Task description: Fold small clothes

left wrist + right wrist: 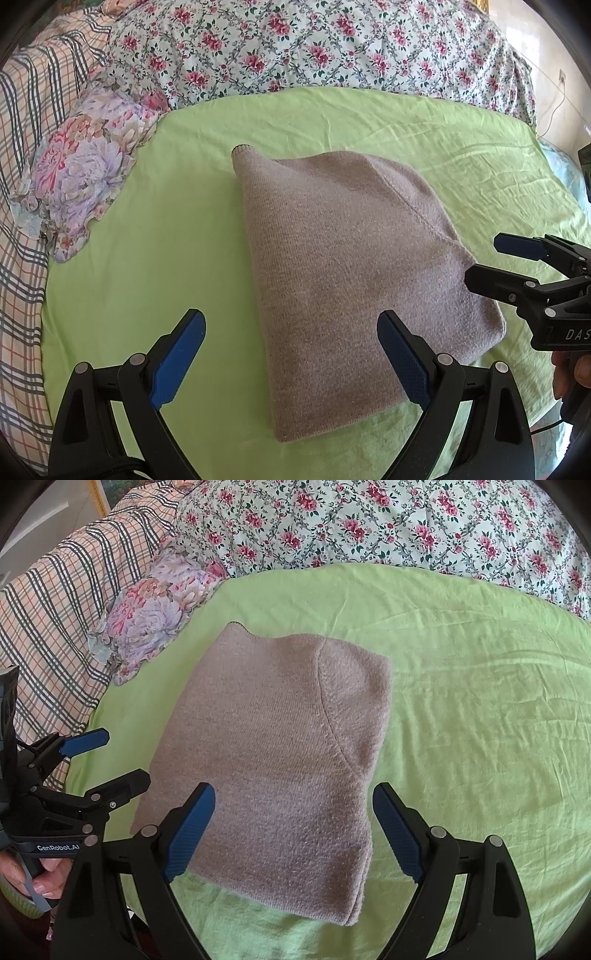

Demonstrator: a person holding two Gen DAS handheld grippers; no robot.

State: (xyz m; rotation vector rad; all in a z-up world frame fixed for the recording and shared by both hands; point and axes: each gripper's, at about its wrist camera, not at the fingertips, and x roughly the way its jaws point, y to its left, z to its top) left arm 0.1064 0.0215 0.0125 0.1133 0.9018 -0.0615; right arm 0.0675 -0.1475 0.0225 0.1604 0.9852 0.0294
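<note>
Left to right across the bed, a plaid blanket [26,155] was seen at the far left edge, and a peony-print pillow [79,170] was laid just beside it on the green sheet [147,236]. A rose-patterned quilt [295,48] was spread along the far side of the sheet.

The left tool [291,360] was held low over the near-left part of the sheet, tilted downward, with its blue-padded fingers spread wide and nothing between them. One finger was positioned over bare sheet; the other was seen over the near portion of the folded knit garment [354,280].

The garment, a beige-pink knit, was laid folded flat at the middle of the green sheet, with a small ribbed edge protruding at its far-left corner and a curved seam visible across its right half.

The right tool [293,830] was held over the garment's near edge, likewise angled downward, its fingers parted widely and gripping nothing. In the left wrist view it was seen entering from the right, beside the garment's right edge, with part of the right hand [570,373] visible below it.
</note>
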